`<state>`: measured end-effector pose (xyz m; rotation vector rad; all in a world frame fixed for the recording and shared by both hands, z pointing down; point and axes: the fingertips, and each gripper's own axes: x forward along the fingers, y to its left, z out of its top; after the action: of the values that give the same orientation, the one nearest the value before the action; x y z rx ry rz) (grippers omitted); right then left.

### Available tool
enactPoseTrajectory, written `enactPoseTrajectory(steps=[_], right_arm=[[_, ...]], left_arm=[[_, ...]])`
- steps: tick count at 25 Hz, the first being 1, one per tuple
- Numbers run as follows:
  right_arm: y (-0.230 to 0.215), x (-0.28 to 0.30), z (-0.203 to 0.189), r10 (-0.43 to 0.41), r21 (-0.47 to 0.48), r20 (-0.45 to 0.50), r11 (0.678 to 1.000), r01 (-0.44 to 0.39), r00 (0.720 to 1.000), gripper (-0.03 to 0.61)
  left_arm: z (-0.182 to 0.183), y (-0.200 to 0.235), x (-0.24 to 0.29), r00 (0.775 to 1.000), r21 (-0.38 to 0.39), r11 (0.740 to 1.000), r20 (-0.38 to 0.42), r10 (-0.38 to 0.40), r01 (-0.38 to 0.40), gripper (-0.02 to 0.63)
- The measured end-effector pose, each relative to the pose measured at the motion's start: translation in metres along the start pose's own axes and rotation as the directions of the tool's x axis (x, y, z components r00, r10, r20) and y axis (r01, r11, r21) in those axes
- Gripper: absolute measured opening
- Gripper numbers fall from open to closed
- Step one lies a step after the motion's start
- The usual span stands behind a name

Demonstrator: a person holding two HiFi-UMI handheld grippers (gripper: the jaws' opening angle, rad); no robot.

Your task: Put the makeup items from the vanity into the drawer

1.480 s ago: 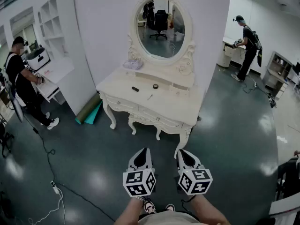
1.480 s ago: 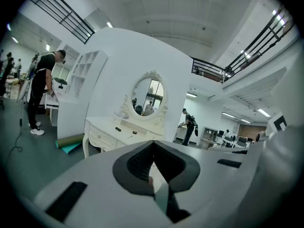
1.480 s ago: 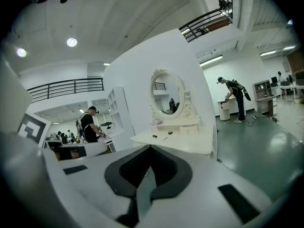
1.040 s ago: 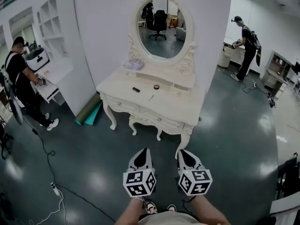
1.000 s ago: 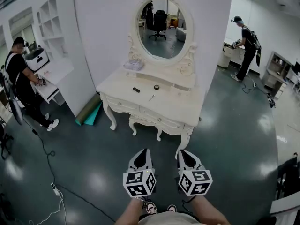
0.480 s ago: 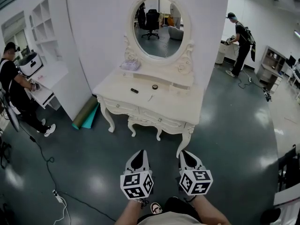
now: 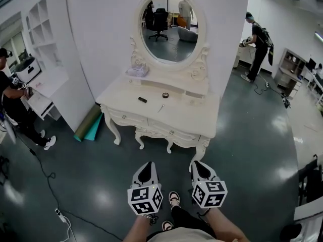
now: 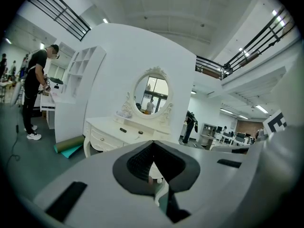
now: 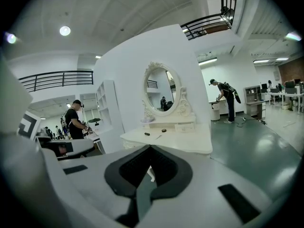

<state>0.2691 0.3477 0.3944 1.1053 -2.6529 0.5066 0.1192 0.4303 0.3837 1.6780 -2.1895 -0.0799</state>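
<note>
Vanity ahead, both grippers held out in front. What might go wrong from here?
The drawer fronts look shut and their knobs are small; the left gripper and right gripper, both shut and empty, may slip off a knob.
The thin stick lies flat on the vanity top, so it is hard to pinch and may roll.
The small round pot and black item could be nudged aside by a missed grasp.

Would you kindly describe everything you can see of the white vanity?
The vanity is cream-white, apparently painted wood, with curved carved legs, closed knobbed drawers and an oval mirror in an ornate frame. It stands upright on the dark glossy floor against a white wall. On top lie a small dark item, a round pot and a thin stick.
</note>
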Motion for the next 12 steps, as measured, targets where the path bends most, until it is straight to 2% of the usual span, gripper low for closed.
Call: enactPoseTrajectory(steps=[12], right_arm=[[-0.014,0.085,0.04,0.016,0.005,0.0,1.0,-0.016,1.0,0.017]], left_arm=[[0.032,0.02,0.082,1.0,-0.029,1.0,-0.01,-0.006,0.005,0.005]])
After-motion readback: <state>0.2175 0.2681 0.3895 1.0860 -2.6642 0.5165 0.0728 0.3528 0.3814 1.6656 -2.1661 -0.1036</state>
